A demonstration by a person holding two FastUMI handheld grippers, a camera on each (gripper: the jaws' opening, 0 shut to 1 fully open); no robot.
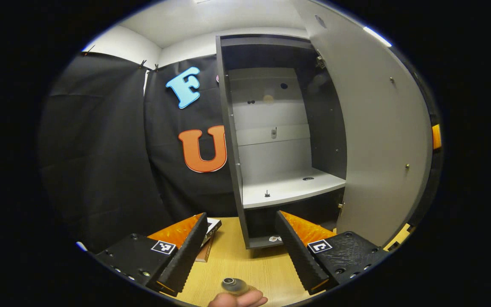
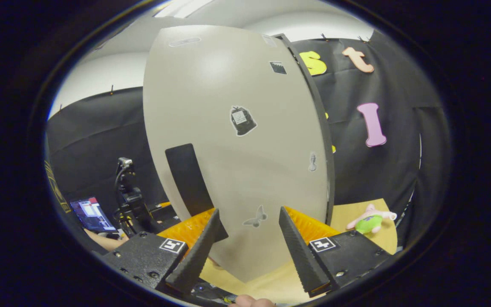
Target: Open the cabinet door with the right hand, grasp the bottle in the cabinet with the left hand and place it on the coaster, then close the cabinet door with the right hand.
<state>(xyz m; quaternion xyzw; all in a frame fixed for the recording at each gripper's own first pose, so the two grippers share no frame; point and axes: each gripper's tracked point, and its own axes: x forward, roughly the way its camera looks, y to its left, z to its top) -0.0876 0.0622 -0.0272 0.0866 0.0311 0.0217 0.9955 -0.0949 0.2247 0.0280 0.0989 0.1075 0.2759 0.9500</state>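
Bottle low between left claw fingers spread apart, right claw likewise apart, facing cabinet door

A small dark round thing at the left gripper view's bottom edge is blurred. The door hides the cabinet's inside in the right gripper view.

In the left gripper view the cabinet stands at centre frame on the table, its door swung out to the right. A shelf lies inside it at mid height. A book lies on the table at lower left of the cabinet. In the right gripper view the door stands at centre; a plush toy lies on the table at lower right, a screen at lower left.
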